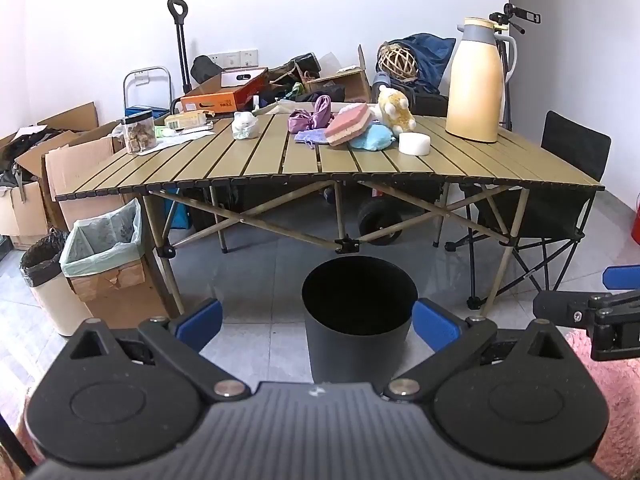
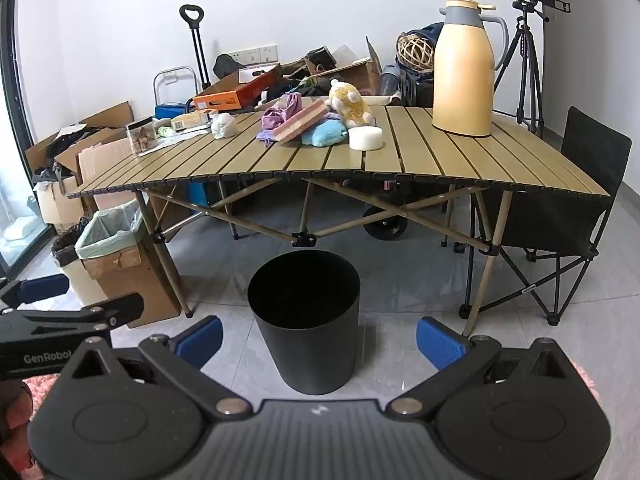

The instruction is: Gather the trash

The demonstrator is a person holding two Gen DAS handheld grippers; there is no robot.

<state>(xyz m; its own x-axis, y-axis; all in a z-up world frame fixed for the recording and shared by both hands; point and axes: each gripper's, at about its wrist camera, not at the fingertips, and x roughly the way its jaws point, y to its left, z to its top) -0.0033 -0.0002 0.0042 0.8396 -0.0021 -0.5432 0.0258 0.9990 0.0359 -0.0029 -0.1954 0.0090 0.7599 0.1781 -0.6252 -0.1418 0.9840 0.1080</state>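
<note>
Two tools are hanging side by side above the floor, and we are holding both with their blue fingers spread wide and nothing between them. Straight ahead of the left tool, just past its fingertips, a black bin is standing upright on the grey tiles, its mouth open toward us. From the right tool the same bin is sitting slightly left of centre, also just beyond the fingers.

Farther ahead and above the bin, we are facing a slatted worktop. On it, ahead and a little left of the left tool, a crumpled white wad is lying by itself. To its right a purple cloth, a pink sponge, a plush toy and a white round puck are clustered together, touching or nearly so. Far right, a cream thermos jug is standing upright. At the worktop's left end a clear jar is standing.

Down to our left, a cardboard box lined with a pale green bag is resting on the floor beside the worktop leg.
</note>
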